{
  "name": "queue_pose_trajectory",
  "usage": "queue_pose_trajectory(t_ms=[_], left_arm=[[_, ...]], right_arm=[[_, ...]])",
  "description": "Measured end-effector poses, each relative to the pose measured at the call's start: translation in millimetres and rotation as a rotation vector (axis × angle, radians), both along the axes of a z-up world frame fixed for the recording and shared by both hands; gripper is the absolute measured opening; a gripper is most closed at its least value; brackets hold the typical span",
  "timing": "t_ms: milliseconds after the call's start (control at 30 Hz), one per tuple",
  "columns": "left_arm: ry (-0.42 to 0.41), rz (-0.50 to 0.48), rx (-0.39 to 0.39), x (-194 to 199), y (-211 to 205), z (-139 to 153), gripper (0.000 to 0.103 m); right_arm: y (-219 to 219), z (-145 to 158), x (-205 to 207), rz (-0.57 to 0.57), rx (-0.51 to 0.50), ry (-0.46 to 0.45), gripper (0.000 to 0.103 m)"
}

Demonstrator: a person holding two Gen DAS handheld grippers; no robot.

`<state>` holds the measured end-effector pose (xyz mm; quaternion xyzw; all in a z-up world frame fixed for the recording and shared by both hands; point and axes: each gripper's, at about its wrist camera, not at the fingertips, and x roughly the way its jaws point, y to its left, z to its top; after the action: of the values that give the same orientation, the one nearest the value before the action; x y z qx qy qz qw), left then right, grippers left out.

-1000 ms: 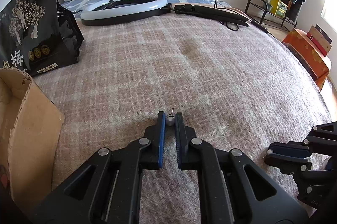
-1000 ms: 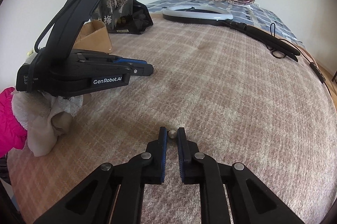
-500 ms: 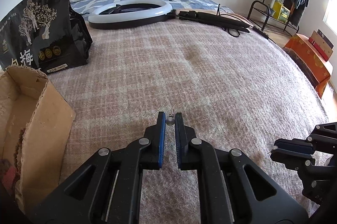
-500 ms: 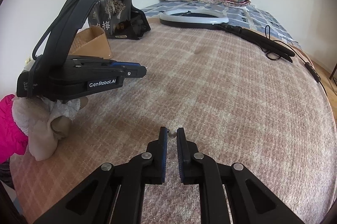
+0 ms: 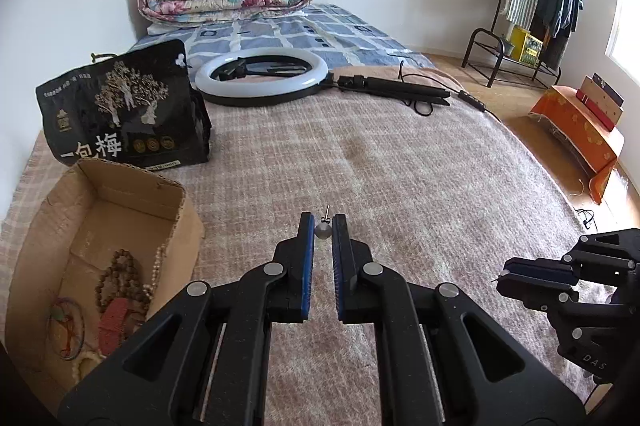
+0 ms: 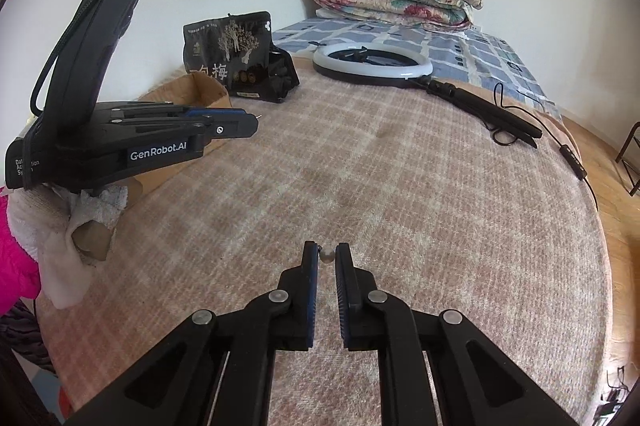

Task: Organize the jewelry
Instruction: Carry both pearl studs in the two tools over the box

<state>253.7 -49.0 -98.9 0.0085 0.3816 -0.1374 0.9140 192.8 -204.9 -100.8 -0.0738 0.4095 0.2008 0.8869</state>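
Pearl stud earring [image 5: 323, 230] is pinched in left tongs [image 5: 322, 226] above the bed blanket [image 5: 400, 185]; a second pearl stud [image 6: 327, 255] sits clamped in right tongs [image 6: 326, 254]. Cardboard box [image 5: 132, 193] already has beads etc. [image 5: 120, 278]. Both studs look left to drop in, approx. near done.

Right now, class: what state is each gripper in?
Left gripper: shut on a pearl stud earring.
Right gripper: shut on another pearl earring.
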Motion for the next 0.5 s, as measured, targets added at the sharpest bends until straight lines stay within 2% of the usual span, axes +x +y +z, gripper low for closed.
queue_pose_trajectory(t_ms=[500], left_arm=[[-0.109,0.073,0.023,-67.5,74.2,82.0,0.007]], right_arm=[[63.2,66.7,-36.6,0.064,0.021,-0.061,0.007]])
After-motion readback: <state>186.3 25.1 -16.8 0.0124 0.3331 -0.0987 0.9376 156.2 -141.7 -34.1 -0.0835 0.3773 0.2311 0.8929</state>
